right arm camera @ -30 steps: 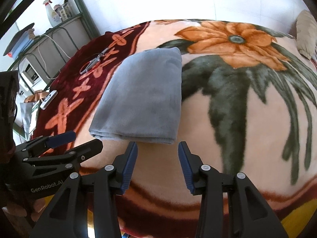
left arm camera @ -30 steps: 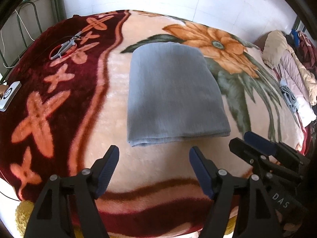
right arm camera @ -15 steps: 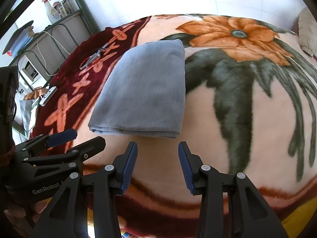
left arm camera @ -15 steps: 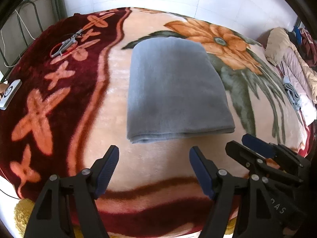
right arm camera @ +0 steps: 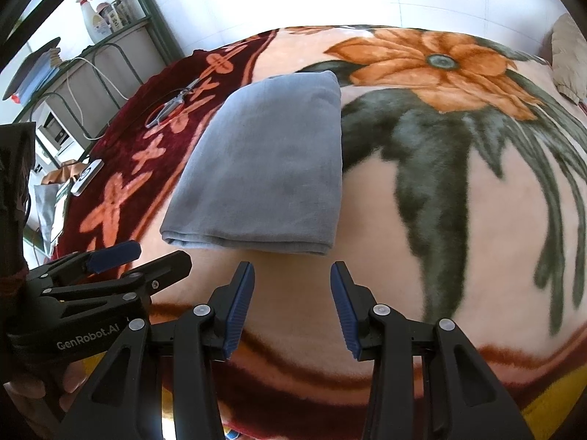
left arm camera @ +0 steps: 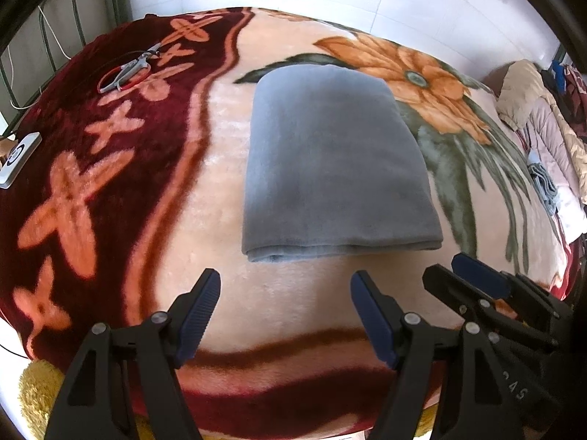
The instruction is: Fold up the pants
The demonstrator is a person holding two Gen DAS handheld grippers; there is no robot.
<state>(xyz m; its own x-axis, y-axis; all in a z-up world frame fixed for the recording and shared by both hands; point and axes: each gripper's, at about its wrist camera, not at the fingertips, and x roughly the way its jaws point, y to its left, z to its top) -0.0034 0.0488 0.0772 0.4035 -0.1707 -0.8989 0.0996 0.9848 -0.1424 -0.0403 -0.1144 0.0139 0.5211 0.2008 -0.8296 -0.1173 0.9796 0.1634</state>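
Observation:
The grey pants (left arm camera: 334,161) lie folded into a neat rectangle on the flowered blanket (left arm camera: 286,293); they also show in the right wrist view (right arm camera: 264,168). My left gripper (left arm camera: 284,286) is open and empty, just short of the fold's near edge. My right gripper (right arm camera: 291,278) is open and empty, also just short of the near edge, toward its right corner. Each gripper shows in the other's view: the right one (left arm camera: 466,271) at lower right, the left one (right arm camera: 139,256) at lower left. Neither touches the pants.
Scissors with red handles (left arm camera: 128,69) lie on the dark red border at the far left. A white device (left arm camera: 18,157) sits at the bed's left edge. Piled clothes (left arm camera: 543,139) lie at the right. A metal shelf with bottles (right arm camera: 91,36) stands beyond the bed.
Both grippers have drawn back slightly from the folded pants and risen a little. The pants have not moved. Both stay open.

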